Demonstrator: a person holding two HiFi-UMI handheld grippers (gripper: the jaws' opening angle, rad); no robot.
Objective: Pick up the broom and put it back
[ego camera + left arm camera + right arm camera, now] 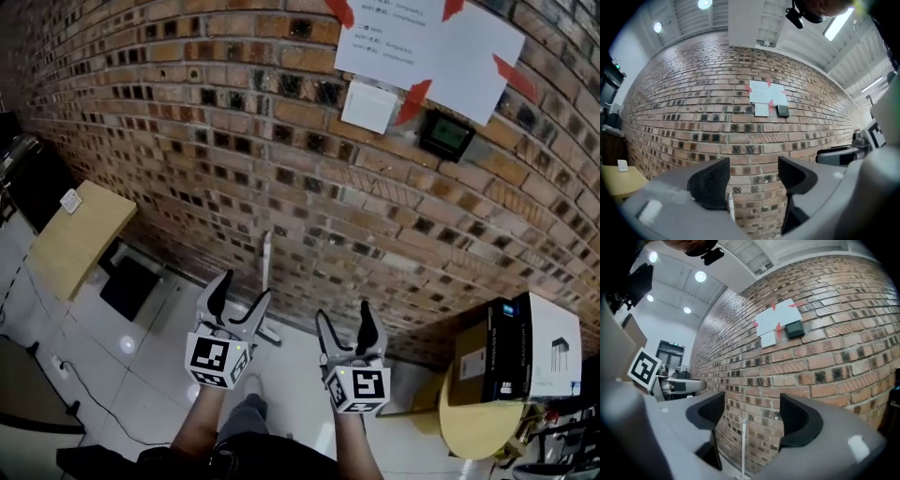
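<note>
A slim, pale-handled broom (pixel 266 274) is seen standing upright against the red-brown brick wall (pixel 187 141), its foot on the white tiled floor (pixel 141 375) at the wall's base. It is held by neither gripper.

The left gripper (pixel 242 298), grey with black pads and a cube of square markers, is held level in front of the wall. In the left gripper view its jaws are seen moderately wide apart (pixel 753 176), with only brickwork showing in the gap. The top of the broom handle (pixel 731 208) appears low in that view, just beside the left jaw and well beyond it.

The right gripper (pixel 345 328), of the same make, is held beside the left one, apart from it. In the right gripper view its jaws (pixel 752 413) are likewise parted, and nothing is clasped. The broom (pixel 743 441) is framed in the gap but stands far off at the wall.

White sheets of paper (pixel 427 42), fixed with red tape, are seen high on the wall, with a white square switch plate (pixel 368 105) and a small black device with a green screen (pixel 446 136) beneath them. A rectangular light wooden desk (pixel 80 234) is placed at the left. A round wooden desk (pixel 473 427) at the right carries a black-and-white cardboard box (pixel 520 361).
</note>
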